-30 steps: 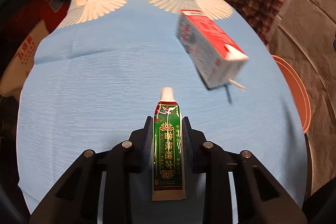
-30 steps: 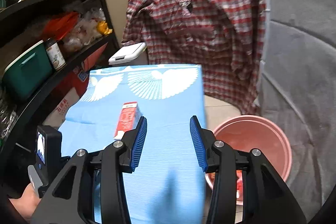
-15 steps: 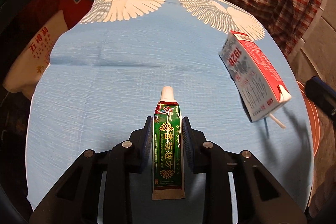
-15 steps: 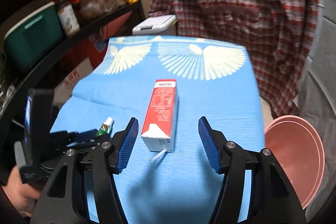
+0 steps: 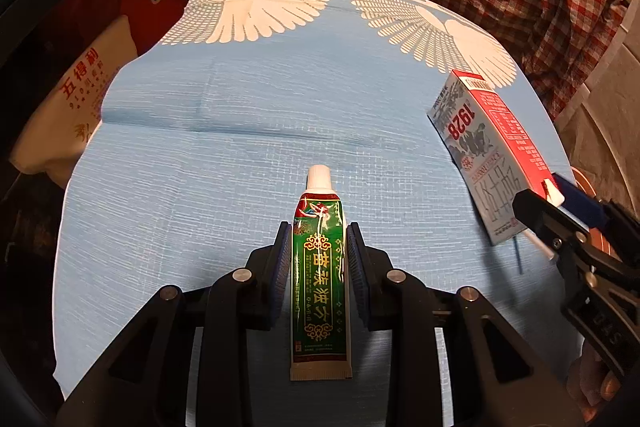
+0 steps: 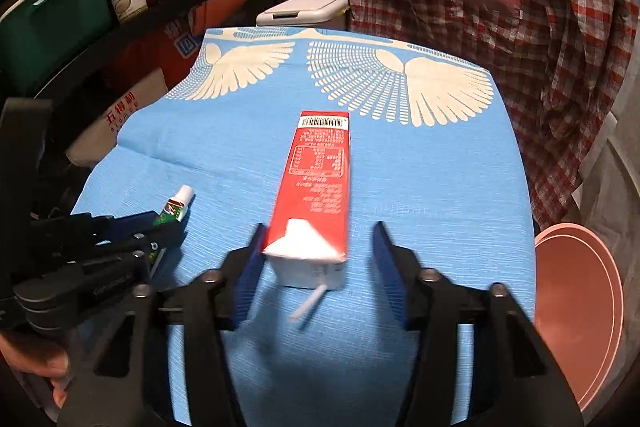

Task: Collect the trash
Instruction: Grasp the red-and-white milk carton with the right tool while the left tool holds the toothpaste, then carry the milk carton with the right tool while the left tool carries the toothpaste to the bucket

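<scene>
My left gripper (image 5: 316,259) is clamped on a small green tube (image 5: 320,267), probably an ointment or toothpaste, with one blue pad on each side of its body. The white cap points to 12 o'clock in the left wrist view and the flat crimped end hangs toward me. I judge the tube soft and light, so a gentle hold in the middle is enough; more pressure could push the content out.

My right gripper (image 6: 318,263) is closing around the near end of a red and white drink carton (image 6: 318,187). In the right wrist view the left pad seems to be at the carton's edge, but the right pad is clearly apart from it, so nothing is gripped yet. The carton lies flat on the blue cloth with white wings (image 6: 420,195), its folded top and a white straw (image 6: 308,303) toward me at 6 o'clock, its barcode end at 12 o'clock. I think it is empty or nearly so, therefore light, with thin walls that dent easily. I would take it across the two long side faces, just behind the folded top, not on the straw.

The pink basin (image 6: 576,307) waits at 4 o'clock, below the edge of the cloth, probably for the trash.
</scene>
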Available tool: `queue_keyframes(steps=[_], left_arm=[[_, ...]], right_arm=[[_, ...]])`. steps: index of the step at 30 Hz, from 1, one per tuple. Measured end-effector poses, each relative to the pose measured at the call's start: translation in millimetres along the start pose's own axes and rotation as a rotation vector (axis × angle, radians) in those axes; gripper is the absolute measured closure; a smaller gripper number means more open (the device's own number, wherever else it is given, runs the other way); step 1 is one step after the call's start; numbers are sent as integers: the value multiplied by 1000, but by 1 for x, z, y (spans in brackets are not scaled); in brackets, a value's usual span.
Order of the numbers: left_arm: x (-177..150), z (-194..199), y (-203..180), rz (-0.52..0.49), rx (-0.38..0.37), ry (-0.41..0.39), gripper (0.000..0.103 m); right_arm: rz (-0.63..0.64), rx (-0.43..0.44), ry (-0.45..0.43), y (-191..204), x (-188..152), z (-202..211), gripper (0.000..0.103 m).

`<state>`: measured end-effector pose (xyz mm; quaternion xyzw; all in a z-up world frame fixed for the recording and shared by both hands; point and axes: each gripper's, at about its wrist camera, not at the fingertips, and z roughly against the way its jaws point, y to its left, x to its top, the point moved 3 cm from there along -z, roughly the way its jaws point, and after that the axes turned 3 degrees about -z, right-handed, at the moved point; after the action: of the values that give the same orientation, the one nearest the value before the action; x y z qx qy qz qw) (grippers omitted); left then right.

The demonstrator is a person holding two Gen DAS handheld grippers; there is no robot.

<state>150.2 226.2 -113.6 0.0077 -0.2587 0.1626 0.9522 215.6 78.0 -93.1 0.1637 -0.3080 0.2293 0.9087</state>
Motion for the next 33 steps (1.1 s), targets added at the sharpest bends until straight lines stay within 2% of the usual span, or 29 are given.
queue_keyframes(steps=[10, 33], left_arm=[[11, 13, -10, 16, -8, -29, 75], [21, 35, -34, 12, -22, -71, 75]], right_arm=[[1, -28, -60, -2, 6, 22, 65], [-79, -70, -150, -40, 2, 79, 65]])
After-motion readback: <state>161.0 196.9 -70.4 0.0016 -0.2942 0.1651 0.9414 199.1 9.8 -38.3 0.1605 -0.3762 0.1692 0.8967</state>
